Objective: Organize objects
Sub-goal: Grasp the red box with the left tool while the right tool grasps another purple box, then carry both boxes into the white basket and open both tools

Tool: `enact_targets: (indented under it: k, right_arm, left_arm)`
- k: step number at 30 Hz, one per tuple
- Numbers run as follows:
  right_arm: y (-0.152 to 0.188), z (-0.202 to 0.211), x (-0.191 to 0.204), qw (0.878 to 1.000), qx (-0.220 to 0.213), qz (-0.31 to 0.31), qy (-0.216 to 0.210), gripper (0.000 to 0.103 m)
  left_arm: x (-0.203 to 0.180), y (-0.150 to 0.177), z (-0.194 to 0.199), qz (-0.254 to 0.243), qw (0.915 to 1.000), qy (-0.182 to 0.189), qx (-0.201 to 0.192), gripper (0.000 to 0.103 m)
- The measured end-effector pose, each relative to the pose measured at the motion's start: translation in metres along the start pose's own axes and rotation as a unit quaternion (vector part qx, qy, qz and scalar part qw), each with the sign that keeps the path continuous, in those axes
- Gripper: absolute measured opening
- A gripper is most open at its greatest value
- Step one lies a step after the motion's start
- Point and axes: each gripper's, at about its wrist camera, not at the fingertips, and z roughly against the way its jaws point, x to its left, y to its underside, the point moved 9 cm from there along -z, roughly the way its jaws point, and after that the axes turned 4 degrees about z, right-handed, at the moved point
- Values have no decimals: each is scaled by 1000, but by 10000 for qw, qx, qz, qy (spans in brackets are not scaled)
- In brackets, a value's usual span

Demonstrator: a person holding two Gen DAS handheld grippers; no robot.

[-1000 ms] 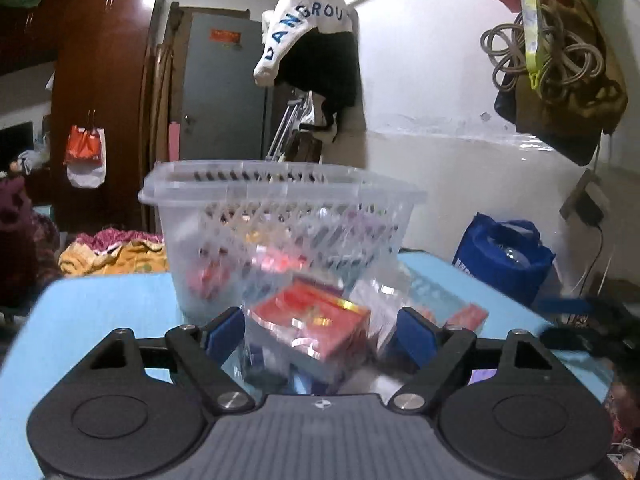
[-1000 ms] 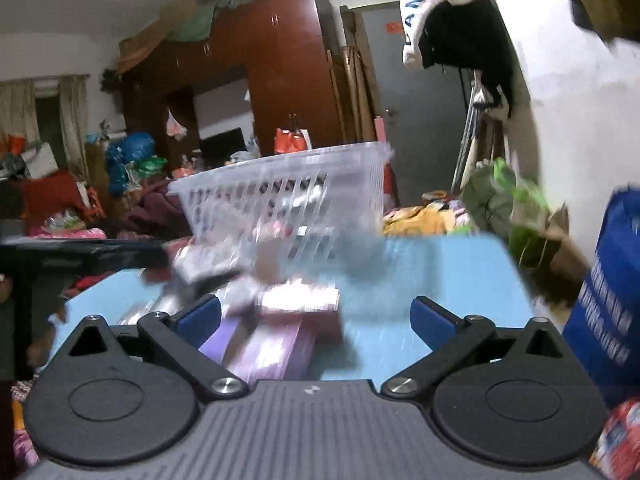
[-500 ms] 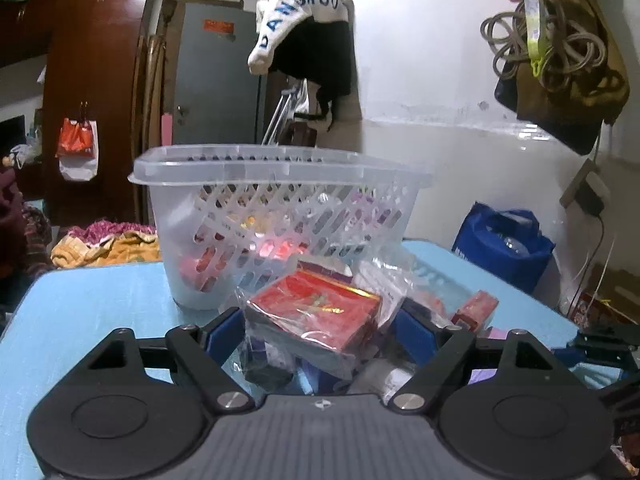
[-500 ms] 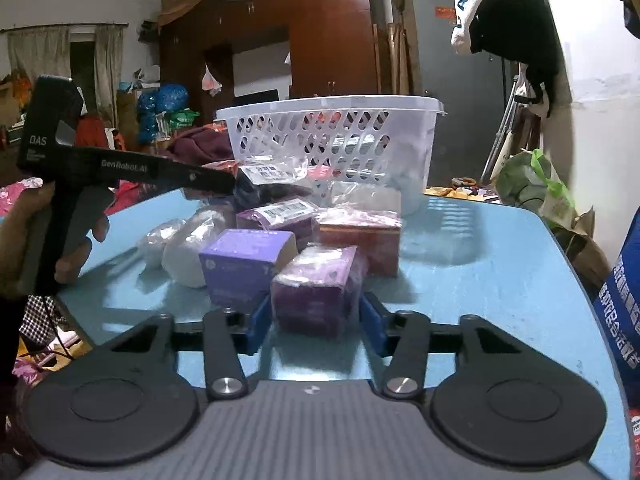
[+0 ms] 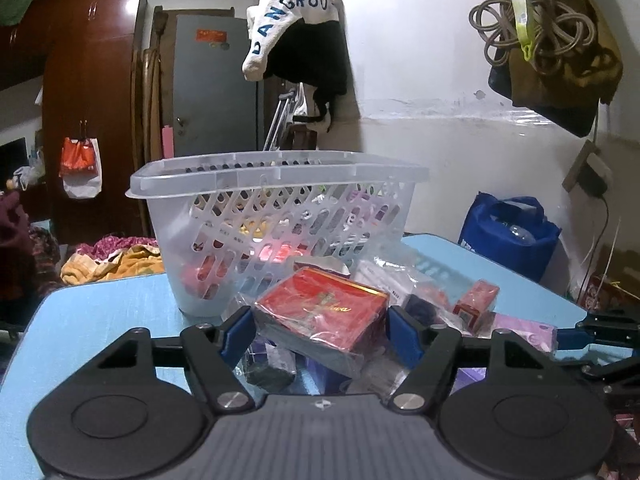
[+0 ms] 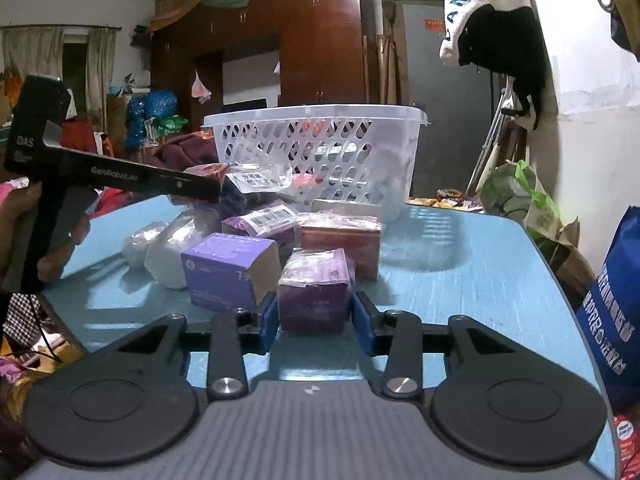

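Observation:
A clear perforated basket (image 5: 276,216) with several packets inside stands on the blue table (image 5: 88,320); it also shows in the right wrist view (image 6: 320,140). My left gripper (image 5: 320,330) is shut on a red box wrapped in plastic (image 5: 324,310), held above a pile of packets. My right gripper (image 6: 316,316) is closed around a purple wrapped box (image 6: 316,288) that rests on the table (image 6: 460,280). The left gripper's body (image 6: 100,176) shows at the left of the right wrist view.
A purple box (image 6: 228,270), a brown-red box (image 6: 340,242), white bags (image 6: 160,248) and a small red box (image 5: 478,304) lie before the basket. A blue bag (image 5: 508,236) stands beyond the table's right edge. A wall is at right.
The right gripper moved forward and closed its fingers around the purple wrapped box. The left gripper kept hold of the red box and lifted slightly.

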Motion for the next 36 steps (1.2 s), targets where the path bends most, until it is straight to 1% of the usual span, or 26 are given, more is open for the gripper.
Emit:
enact_targets:
  k: [4, 7, 9, 12, 22, 28, 30, 33, 36]
  right_arm:
    - [0, 7, 0, 9999, -111, 4, 3, 42]
    - [-2, 17, -7, 9996, -263, -139, 30, 42]
    - [-4, 22, -10, 9991, -346, -238, 17, 42]
    - [-7, 27, -13, 9985, -444, -304, 28, 42]
    - [-15, 31, -15, 9968, -730, -319, 22, 42]
    - [-17, 32, -19, 9961, -792, -390, -3, 42]
    - [-19, 32, -21, 9958, -823, -407, -1, 42]
    - [-38, 31, -21, 9949, -931, -366, -89, 42]
    - [-81, 26, -17, 9919, -1240, -190, -208, 42]
  left_arm:
    - [3, -3, 15, 120, 9994, 114, -313, 74]
    - [8, -6, 26, 334, 9973, 275, -588, 74]
    - [13, -6, 30, 519, 9954, 420, -690, 74]
    - [17, -5, 32, 636, 9940, 469, -753, 74]
    - [20, -5, 35, 760, 9915, 521, -921, 74]
    - [24, -5, 39, 847, 9897, 508, -1036, 74]
    - [26, -7, 42, 949, 9877, 537, -1119, 73]
    - [29, -20, 46, 1095, 9843, 634, -1233, 73]
    - [31, -55, 44, 1170, 9824, 648, -1307, 73]
